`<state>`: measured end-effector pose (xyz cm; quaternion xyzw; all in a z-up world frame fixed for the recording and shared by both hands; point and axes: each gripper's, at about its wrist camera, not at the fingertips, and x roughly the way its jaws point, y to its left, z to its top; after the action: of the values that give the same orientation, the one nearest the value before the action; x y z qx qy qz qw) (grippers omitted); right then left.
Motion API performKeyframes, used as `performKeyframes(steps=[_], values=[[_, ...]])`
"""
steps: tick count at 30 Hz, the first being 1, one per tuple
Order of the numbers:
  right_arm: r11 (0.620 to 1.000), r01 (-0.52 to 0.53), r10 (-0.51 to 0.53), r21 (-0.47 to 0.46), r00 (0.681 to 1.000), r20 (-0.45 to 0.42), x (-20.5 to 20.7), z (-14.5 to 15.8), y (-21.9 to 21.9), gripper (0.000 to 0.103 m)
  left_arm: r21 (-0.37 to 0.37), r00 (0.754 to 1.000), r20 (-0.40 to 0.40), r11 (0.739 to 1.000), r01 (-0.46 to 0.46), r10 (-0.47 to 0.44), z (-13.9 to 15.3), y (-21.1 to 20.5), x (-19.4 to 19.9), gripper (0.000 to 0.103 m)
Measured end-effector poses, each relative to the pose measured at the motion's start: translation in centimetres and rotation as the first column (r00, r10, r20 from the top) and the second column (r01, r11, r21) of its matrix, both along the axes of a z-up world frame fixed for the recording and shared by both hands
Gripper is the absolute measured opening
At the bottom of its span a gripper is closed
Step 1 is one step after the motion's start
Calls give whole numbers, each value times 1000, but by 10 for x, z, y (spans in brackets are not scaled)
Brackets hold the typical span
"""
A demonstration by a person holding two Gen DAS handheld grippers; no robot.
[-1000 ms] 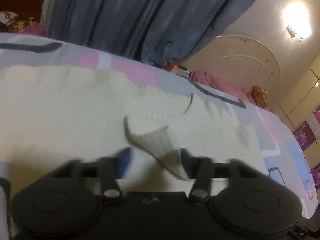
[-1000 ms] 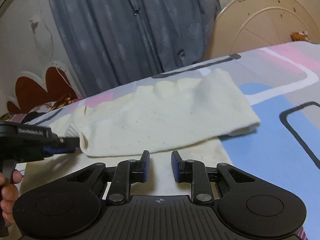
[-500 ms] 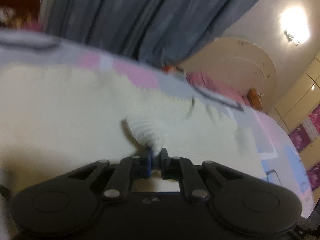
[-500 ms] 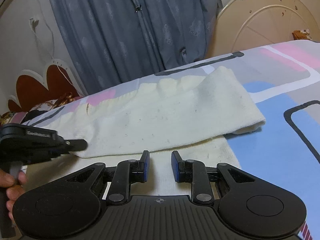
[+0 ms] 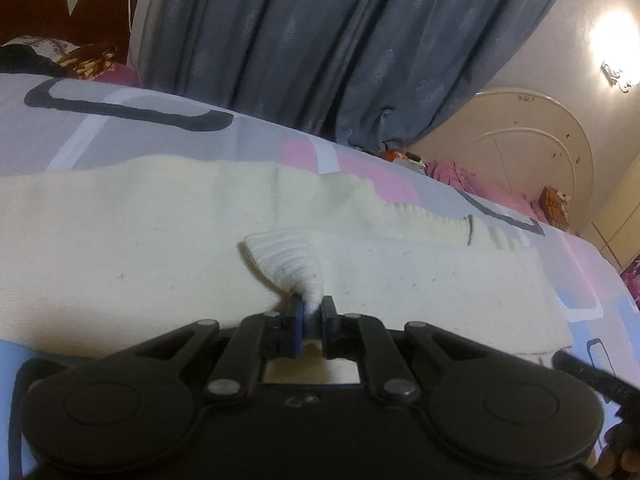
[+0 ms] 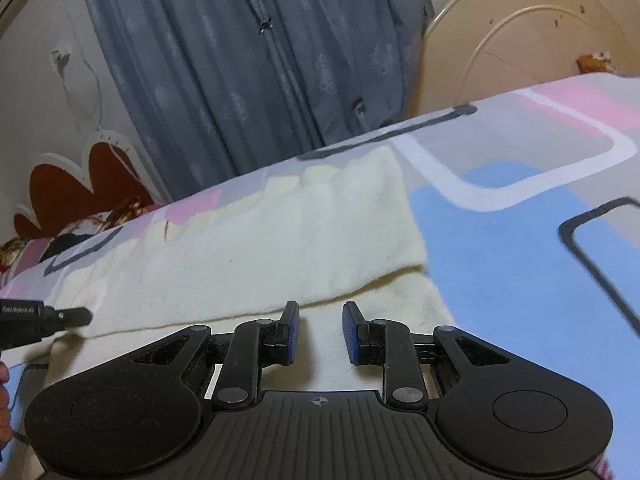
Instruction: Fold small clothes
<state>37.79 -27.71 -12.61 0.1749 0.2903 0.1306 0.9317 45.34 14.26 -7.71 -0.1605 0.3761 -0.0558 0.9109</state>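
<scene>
Left wrist view: the left gripper [image 5: 311,322] sits nearest, its fingers pinched tight on the ribbed cuff [image 5: 290,262] of a cream knit garment [image 5: 132,240]. The cuff rises from the fabric into the jaws as a small peaked fold. Past it the garment lies spread flat across the bedspread [image 5: 120,120], a sheet patterned in grey, pink, blue and white with dark outlined shapes. A ribbed neckline edge [image 5: 436,216] shows further back toward the right. Beyond the bed hang grey-blue curtains [image 5: 320,40], with a cream arched headboard [image 5: 532,136] to the right and a lit wall lamp [image 5: 616,40] above it.

In the right wrist view, the right gripper [image 6: 320,330] hovers low over the near part of the garment [image 6: 260,248], its blue-padded fingers [image 6: 293,330] standing apart with nothing between them. A folded layer of the garment lies just ahead, its edge running across the frame. The left gripper's tip [image 6: 70,316] pokes in from the left edge, touching that layer. Blue patches of the bedspread [image 6: 500,240] lie to the right, and the curtains [image 6: 260,60] hang behind.
</scene>
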Motion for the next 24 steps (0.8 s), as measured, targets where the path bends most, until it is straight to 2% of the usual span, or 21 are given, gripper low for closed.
performKeyframes(steps=[6, 8, 9, 10, 16, 18, 19, 20, 21, 24], values=[[997, 60, -58, -40, 997, 52, 10, 10, -14, 25, 23, 1000, -4, 1000, 7, -7, -3, 1, 0, 9], [993, 57, -58, -101, 998, -8, 23, 2, -13, 24, 69, 1000, 2, 998, 1, -2, 0, 0, -1, 21], [991, 53, -56, -121, 998, -23, 26, -1, -14, 18, 87, 1000, 18, 996, -18, 17, 2, 1, -3, 26], [990, 45, -47, -132, 999, -17, 26, 2, -15, 17, 106, 999, 38, 994, -41, 38, 6, 3, -6, 30], [990, 25, -19, -140, 999, 45, 16, 15, -18, 17, 141, 997, 77, 990, -23, 12, 16, 4, -11, 29], [990, 2, 6, -140, 999, 54, 20, 15, -14, 17, 212, 1000, 27, 977, -12, 6, 10, -4, -2, 30], [984, -6, 13, -178, 999, 38, 24, 12, -9, 17, 232, 1000, 5, 973, -12, 11, 7, -4, 1, 31], [975, -7, 6, -223, 1000, -3, 31, 7, -6, 17, 240, 999, 15, 970, -35, 33, 7, -2, 0, 34], [974, 0, -5, -229, 1000, -20, 36, 4, -9, 17, 251, 998, 34, 966, -66, 59, 10, 1, -4, 35], [973, 29, -31, -227, 1000, -2, 34, 11, -22, 17, 286, 991, 86, 951, -121, 101, 17, 9, -18, 31]])
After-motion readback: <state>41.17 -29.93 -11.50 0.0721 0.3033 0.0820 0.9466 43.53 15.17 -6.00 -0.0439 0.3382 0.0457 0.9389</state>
